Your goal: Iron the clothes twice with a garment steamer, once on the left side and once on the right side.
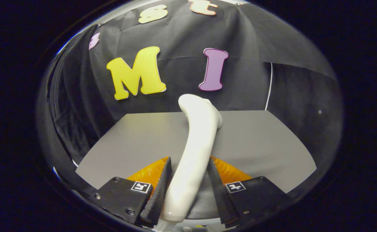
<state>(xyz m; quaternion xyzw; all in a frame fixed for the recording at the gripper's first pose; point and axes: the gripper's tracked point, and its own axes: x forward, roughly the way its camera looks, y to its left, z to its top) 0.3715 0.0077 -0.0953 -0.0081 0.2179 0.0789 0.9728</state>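
Bare grey worktop (259,141) is being seen spreading wide to both sides and running beyond the jaws to its far edge at the booth wall, while the smooth white garment steamer (196,145), curving upward, is being pinched between the jaws.

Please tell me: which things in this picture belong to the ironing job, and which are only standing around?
Belongs to the job:
- garment steamer, white, its handle between the fingers
- gripper, both fingers pressing on the handle

Only around:
- grey table beyond the fingers
- white cord hanging at the wall
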